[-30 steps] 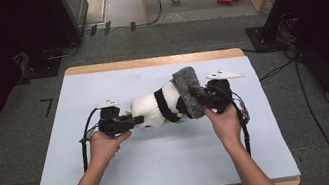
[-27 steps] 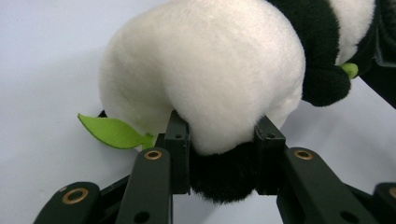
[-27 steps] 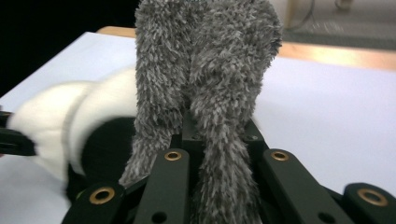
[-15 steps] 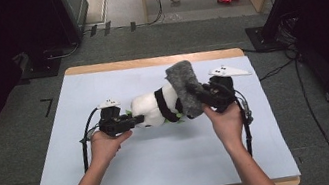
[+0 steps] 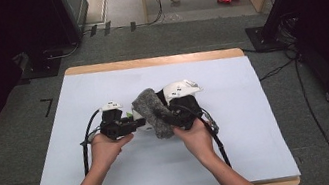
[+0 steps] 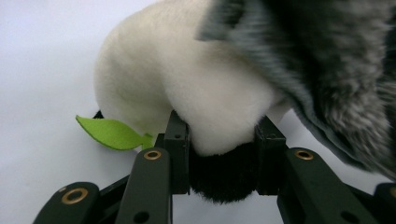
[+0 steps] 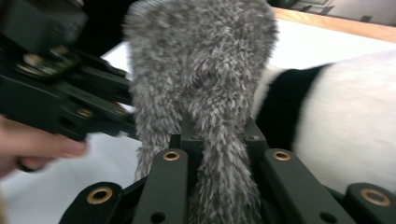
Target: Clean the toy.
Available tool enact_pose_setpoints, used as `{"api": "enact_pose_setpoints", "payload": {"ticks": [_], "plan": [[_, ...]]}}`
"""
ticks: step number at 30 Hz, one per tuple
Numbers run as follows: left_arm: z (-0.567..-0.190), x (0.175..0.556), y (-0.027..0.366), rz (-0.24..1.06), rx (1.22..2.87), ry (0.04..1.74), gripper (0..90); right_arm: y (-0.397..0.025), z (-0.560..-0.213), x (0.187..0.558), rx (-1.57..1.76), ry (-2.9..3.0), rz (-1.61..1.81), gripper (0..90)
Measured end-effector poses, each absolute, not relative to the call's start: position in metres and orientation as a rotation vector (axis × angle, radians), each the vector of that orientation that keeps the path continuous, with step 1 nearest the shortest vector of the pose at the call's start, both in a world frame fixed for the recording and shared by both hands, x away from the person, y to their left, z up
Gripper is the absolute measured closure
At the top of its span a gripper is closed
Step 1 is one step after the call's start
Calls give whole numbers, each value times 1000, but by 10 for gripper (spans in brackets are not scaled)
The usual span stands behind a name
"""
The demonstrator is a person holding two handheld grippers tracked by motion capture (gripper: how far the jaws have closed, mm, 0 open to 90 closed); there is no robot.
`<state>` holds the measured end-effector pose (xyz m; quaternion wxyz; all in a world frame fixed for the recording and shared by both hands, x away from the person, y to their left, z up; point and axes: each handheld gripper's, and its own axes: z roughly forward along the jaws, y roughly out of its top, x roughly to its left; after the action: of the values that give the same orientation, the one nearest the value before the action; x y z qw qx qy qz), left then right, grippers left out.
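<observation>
Grippers meet at frame centre on the white table (image 5: 261, 137): the left gripper (image 6: 219, 140) pinches the plush toy (image 6: 187, 79) by a black-tipped limb, while the right gripper (image 7: 219, 135) clamps the grey fuzzy cover (image 7: 201, 60). Pulling apart risks the limb slipping free, because soft plush squeezes out between narrow jaws.

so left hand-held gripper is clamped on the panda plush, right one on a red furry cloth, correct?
Not quite: the cloth is grey, not red, as the right gripper view shows. The left hand-held gripper is clamped on the panda plush and the right hand-held gripper on that furry cloth.
</observation>
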<state>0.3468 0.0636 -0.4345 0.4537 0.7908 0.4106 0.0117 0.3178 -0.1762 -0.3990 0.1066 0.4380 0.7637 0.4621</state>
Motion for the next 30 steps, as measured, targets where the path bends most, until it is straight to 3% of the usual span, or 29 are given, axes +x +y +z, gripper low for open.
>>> {"api": "enact_pose_setpoints", "payload": {"ticks": [13,30], "plan": [[-436,356,72,-9,1945,1004,659,-203,-388,319,1241,2203,1252,784],[-434,365,79,-27,1985,979,659,-291,-387,328,1546,1952,1233,782]]}}
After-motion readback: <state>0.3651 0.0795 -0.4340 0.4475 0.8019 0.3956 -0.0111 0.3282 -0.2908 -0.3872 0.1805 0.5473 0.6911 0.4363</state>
